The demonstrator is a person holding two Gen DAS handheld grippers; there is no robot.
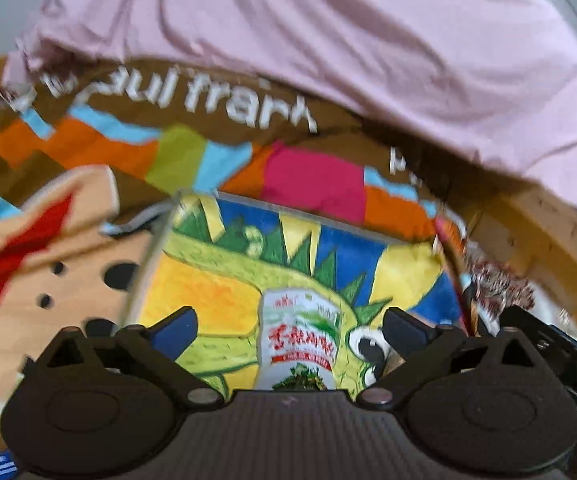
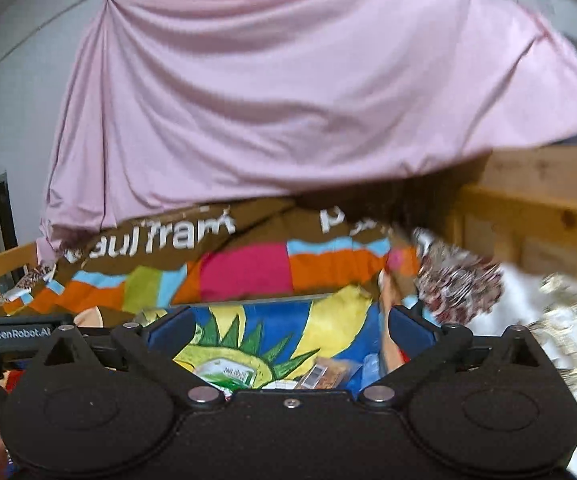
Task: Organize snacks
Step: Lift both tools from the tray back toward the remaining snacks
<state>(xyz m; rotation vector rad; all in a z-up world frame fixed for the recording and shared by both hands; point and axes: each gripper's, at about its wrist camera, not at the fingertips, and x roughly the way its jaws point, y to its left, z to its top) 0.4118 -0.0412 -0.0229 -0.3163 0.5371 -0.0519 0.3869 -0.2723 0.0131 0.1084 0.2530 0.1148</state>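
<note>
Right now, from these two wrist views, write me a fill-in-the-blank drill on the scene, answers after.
1. The sheet hanging behind is ____.
2. The white snack packet lies on a drawing of a green ____.
3. The left gripper has its jaws ____.
4. The white lettering sits on a ____ band.

Answers: pink; dinosaur; open; brown

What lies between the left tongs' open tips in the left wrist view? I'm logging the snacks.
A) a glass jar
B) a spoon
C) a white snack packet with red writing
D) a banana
C: the white snack packet lies on the dinosaur picture, untouched.
</note>
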